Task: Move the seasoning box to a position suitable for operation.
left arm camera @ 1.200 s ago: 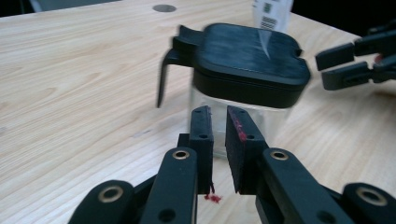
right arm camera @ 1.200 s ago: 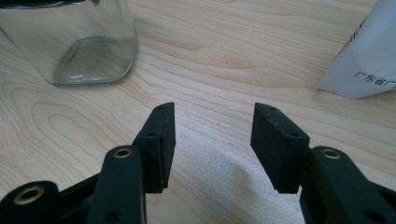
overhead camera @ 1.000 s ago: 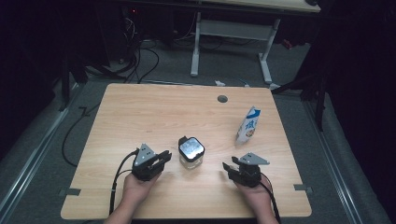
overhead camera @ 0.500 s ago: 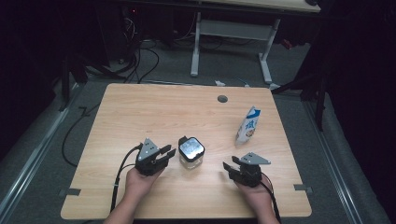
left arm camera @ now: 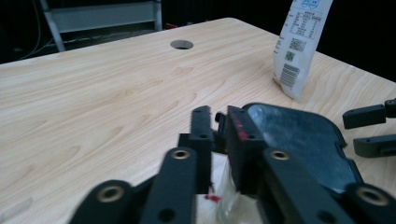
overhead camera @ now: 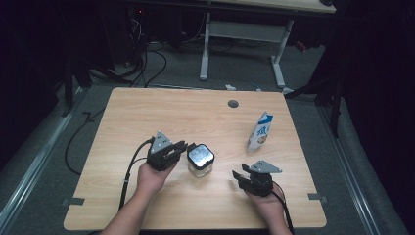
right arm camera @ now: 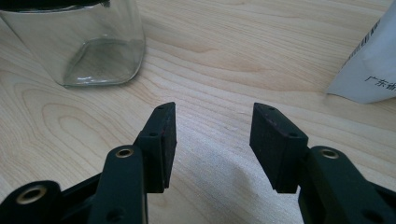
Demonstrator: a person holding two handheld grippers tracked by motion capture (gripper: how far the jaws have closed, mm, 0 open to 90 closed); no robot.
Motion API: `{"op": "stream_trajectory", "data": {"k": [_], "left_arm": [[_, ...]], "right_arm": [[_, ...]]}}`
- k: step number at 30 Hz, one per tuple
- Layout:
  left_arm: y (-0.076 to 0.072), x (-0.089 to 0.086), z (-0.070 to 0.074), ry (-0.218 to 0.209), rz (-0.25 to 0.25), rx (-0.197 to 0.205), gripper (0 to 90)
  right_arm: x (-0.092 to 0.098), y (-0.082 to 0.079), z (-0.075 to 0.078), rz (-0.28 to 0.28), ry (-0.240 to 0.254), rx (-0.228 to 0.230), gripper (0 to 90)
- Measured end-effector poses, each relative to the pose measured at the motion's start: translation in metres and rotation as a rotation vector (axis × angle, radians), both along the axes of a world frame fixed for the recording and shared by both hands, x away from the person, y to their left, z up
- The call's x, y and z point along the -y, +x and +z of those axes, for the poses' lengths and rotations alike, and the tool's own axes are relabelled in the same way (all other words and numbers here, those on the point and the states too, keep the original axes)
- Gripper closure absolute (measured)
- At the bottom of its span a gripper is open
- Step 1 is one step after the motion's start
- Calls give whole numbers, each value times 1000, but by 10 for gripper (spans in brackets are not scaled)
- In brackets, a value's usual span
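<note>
A clear glass jar (overhead camera: 200,166) with a black-rimmed lid (overhead camera: 200,155) stands on the wooden table (overhead camera: 147,112) near the front middle. My left gripper (overhead camera: 182,147) is at the lid's left edge. Its jaws have just been closing, and in the left gripper view the left gripper (left arm camera: 219,126) stands almost shut, with a small black tab of the lid (left arm camera: 299,140) pinched between the pads. My right gripper (overhead camera: 238,175) rests to the right of the jar, open. In its own view, the right gripper (right arm camera: 212,135) has bare table between its fingers and the jar (right arm camera: 88,42) ahead to the left.
A blue and white milk carton (overhead camera: 259,131) stands upright at the table's right, behind the right gripper, also seen as the carton (left arm camera: 301,46) and the carton (right arm camera: 369,65). A round cable hole (overhead camera: 233,104) lies near the far edge. Cables and desk legs lie beyond the table.
My left gripper has moved forward and right, up to the jar's lid, and its jaws have narrowed onto the lid's edge. The right gripper and the carton have stayed put.
</note>
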State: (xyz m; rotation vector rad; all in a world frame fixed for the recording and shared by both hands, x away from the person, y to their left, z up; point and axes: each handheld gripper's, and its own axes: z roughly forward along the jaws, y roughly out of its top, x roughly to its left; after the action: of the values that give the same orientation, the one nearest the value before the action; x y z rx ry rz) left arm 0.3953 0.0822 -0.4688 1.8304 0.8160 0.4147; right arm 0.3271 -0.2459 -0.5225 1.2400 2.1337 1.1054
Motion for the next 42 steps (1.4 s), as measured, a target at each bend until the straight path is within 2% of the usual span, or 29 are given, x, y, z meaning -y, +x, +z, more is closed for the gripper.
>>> {"op": "stream_trajectory", "data": {"k": [1, 3, 8, 16, 19, 23, 33, 42], "left_arm": [[2, 2, 0, -3, -3, 5, 877], [6, 8, 0, 7, -9, 7, 897], [11, 19, -2, 29, -29, 22, 898], [11, 21, -6, 48, -25, 30, 899], [12, 19, -8, 29, -24, 31, 900], [13, 18, -9, 8, -21, 27, 900], [12, 17, -11, -6, -21, 27, 900], [12, 17, -11, -14, -15, 22, 900]], "right_arm": [[0, 0, 0, 1, 0, -1, 512], [0, 0, 0, -3, 2, -4, 512], [1, -1, 1, -3, 9, -1, 519], [0, -1, 1, 6, 8, 0, 549], [-2, -1, 1, 13, 5, 2, 576], [-5, -3, 3, 24, -2, 27, 609], [-14, -3, 10, 52, 3, 46, 621], [-29, 6, 21, 73, -10, 86, 733]]}}
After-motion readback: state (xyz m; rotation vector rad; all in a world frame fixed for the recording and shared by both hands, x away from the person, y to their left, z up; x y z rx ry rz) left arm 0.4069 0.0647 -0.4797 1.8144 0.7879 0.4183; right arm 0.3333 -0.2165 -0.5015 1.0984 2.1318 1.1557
